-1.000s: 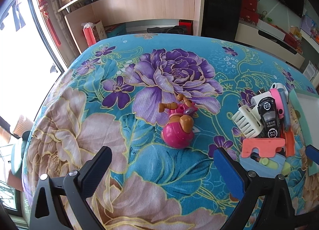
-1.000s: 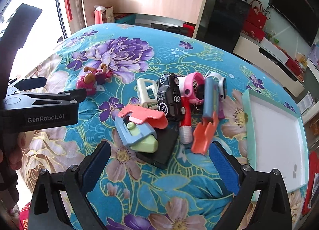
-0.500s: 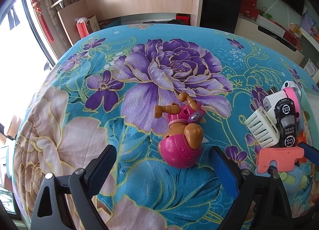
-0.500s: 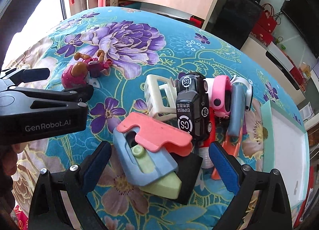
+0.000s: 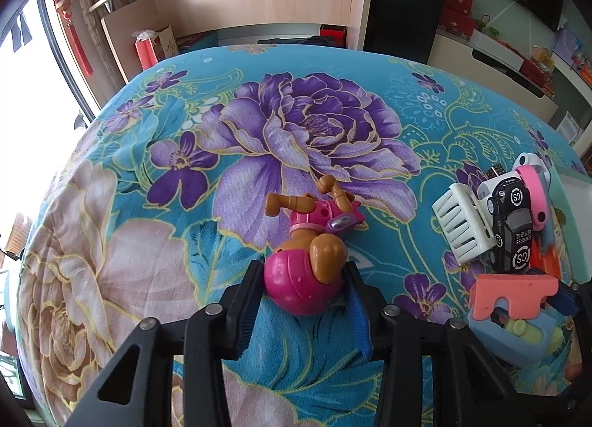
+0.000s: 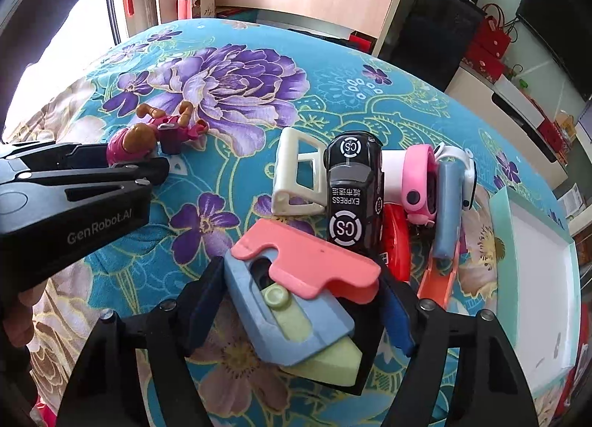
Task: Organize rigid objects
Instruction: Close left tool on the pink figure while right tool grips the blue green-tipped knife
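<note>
Left gripper point(image 5: 302, 281) closed on pup figure point(image 5: 307, 271) | right gripper point(image 6: 301, 301) closed on block stack point(image 6: 299, 290)

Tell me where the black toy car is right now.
In the right wrist view the black toy car lies mid-pile, between the white plastic frame on its left and the pink toy on its right.

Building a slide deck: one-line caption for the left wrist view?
Left claw closed around the pink-helmeted toy pup on a floral cloth.
</note>
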Available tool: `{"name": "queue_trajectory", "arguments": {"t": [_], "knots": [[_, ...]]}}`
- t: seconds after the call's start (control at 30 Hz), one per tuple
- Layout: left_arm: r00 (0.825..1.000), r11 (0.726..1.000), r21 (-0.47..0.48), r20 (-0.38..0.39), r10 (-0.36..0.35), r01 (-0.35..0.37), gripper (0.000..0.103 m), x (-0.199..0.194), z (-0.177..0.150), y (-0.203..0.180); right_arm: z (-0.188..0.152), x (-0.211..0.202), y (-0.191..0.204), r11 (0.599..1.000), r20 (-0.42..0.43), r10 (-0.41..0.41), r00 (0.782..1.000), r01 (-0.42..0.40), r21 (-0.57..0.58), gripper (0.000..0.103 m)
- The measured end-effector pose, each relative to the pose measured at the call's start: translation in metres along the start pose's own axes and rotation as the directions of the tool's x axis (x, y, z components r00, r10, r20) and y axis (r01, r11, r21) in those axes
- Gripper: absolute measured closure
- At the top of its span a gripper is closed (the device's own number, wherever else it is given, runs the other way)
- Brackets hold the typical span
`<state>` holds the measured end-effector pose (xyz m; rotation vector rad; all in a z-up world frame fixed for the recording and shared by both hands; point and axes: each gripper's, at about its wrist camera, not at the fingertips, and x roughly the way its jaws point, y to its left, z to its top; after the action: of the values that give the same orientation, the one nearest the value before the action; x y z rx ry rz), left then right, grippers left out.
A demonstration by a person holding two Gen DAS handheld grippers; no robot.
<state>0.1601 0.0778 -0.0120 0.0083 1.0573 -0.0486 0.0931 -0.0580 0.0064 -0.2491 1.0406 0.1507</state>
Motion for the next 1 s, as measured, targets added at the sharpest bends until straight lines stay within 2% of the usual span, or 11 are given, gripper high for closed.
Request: {"name": "queue_trajectory", "arguments": {"t": [0.27,0.4,0.47,0.5,0.67,0.73,0.8,0.9,1.0], "knots": [[0.997,1.000,-0.011,0.076,0.003,-0.003,0.058,-0.039,0.003,-0.004,-0.003,-0.029,-0.020,0.995,0.061,0.060,0.996,-0.065,0.077,0.026],[0.992,1.000,0.014,0.122,-0.012,0.011,0.059,-0.064,0.012,-0.019,-0.006,-0.048,-0.042,0.989,0.100,0.046,0.994,-0.059,0.137,0.027],[0.990,0.999,0.033,0.142,-0.022,0.018,0.059,-0.074,0.016,-0.030,-0.009,-0.054,-0.056,0.985,0.113,0.036,0.993,-0.054,0.164,0.034],[0.988,0.999,0.044,0.151,-0.023,0.017,0.059,-0.078,0.018,-0.037,-0.010,-0.057,-0.063,0.983,0.117,0.030,0.993,-0.050,0.177,0.046],[0.984,0.995,0.094,0.175,-0.034,0.018,0.059,-0.089,0.026,-0.069,-0.019,-0.065,-0.103,0.962,0.139,0.017,0.990,-0.054,0.268,0.052],[0.983,0.994,0.106,0.179,-0.040,0.021,0.059,-0.092,0.027,-0.080,-0.023,-0.066,-0.116,0.954,0.145,0.024,0.989,-0.067,0.293,0.062],[0.982,0.993,0.118,0.184,-0.043,0.022,0.059,-0.095,0.029,-0.091,-0.027,-0.067,-0.127,0.945,0.152,0.015,0.988,-0.064,0.320,0.063],[0.983,0.993,0.119,0.180,-0.017,-0.004,0.059,-0.096,0.029,-0.102,-0.029,-0.064,-0.135,0.932,0.164,0.080,0.983,-0.132,0.338,0.063],[0.986,0.998,0.064,0.166,-0.002,-0.009,0.059,-0.094,0.028,-0.103,-0.030,-0.058,-0.131,0.937,0.147,0.095,0.985,-0.138,0.321,0.063]]}}
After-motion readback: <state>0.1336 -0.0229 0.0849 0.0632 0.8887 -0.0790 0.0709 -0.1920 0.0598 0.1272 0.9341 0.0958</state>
